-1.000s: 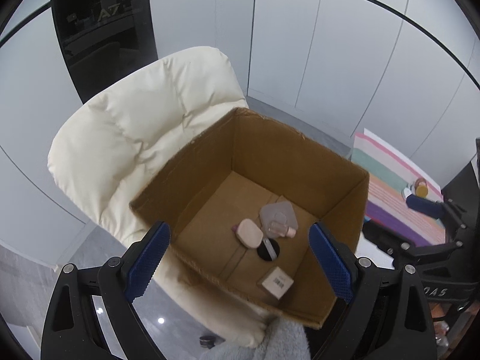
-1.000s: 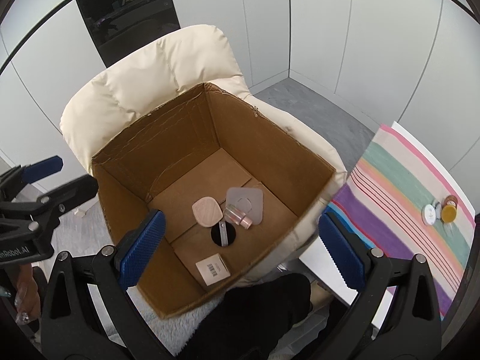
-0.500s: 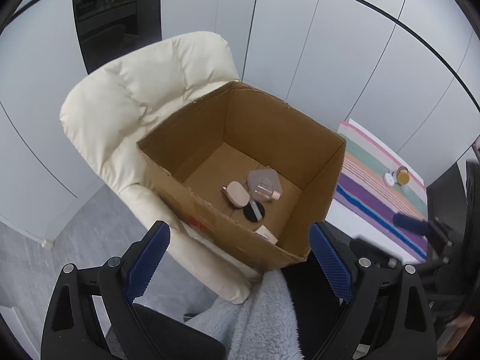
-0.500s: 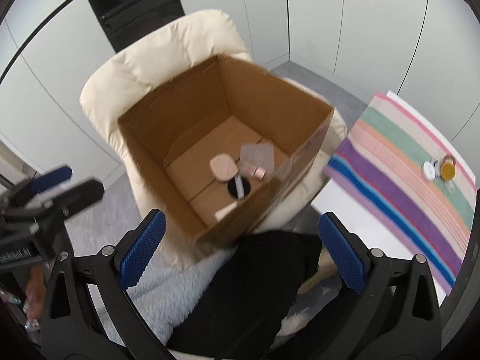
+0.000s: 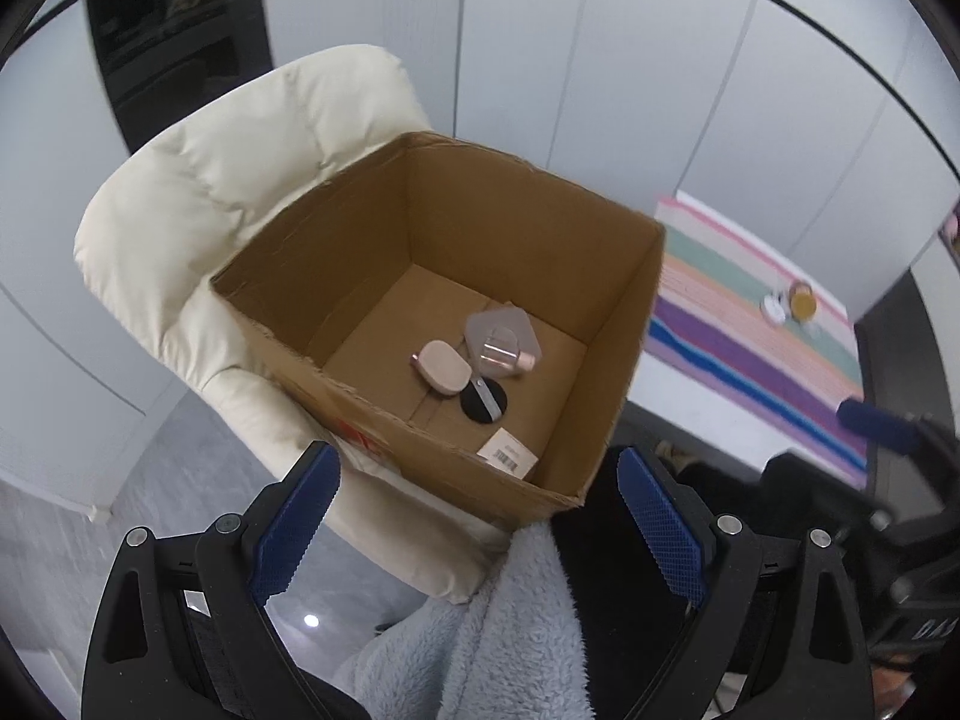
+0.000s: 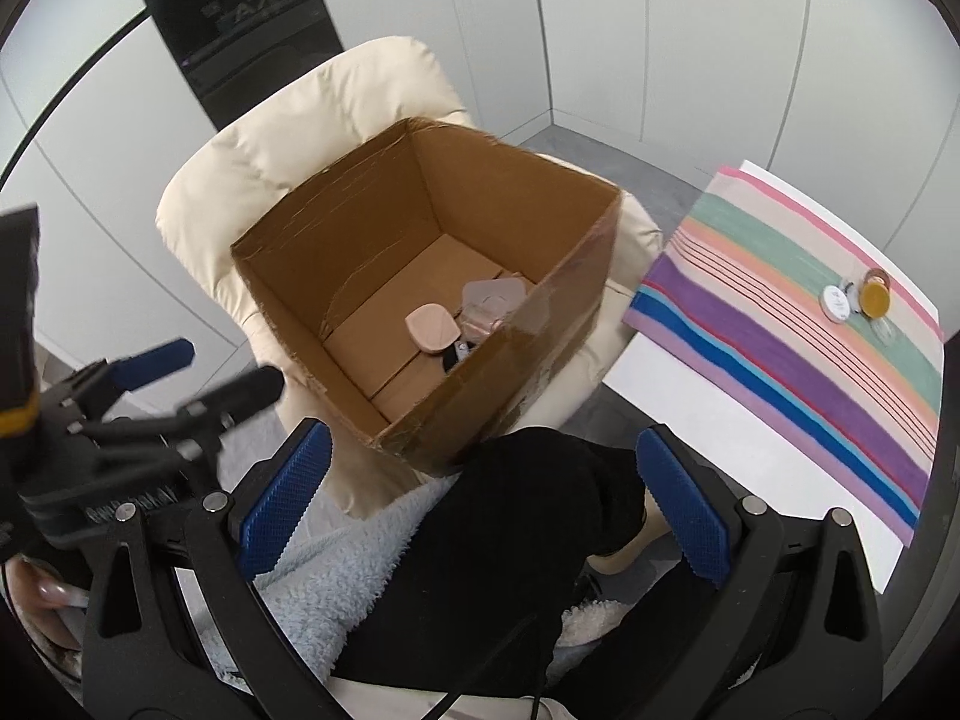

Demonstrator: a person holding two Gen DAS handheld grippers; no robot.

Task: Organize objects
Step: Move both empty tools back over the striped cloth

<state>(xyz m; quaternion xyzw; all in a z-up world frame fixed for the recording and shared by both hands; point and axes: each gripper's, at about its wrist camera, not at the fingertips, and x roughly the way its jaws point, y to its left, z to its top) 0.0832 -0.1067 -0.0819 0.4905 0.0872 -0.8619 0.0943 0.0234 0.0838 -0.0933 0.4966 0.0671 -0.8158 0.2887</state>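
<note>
An open cardboard box (image 5: pixel 624 354) (image 6: pixel 540 324) stands on a cream armchair (image 5: pixel 198 210) (image 6: pixel 336 96). On its floor lie a pink compact (image 5: pixel 444 367) (image 6: pixel 431 327), a clear perfume bottle (image 5: pixel 504 354) on a grey pouch, a black round puff (image 5: pixel 483 402) and a small labelled card (image 5: pixel 509 455). A white round jar (image 6: pixel 835 302) and an amber jar (image 6: pixel 873 297) (image 5: pixel 801 303) stand on the striped cloth (image 6: pixel 798 336). My left gripper (image 5: pixel 474 528) is open and empty, held back above the box's near edge. My right gripper (image 6: pixel 480 504) is open and empty over the person's lap.
The striped cloth covers a white table (image 6: pixel 720 420) to the right of the chair. The person's black trousers (image 6: pixel 510 540) and pale blue fleece (image 5: pixel 492 630) fill the near foreground. The left gripper also shows in the right wrist view (image 6: pixel 180 384). White wall panels stand behind.
Both grippers have pulled back and away from the box; it now looks smaller and farther. The right view has swung right, showing more of the striped cloth. Both stay open and empty.
</note>
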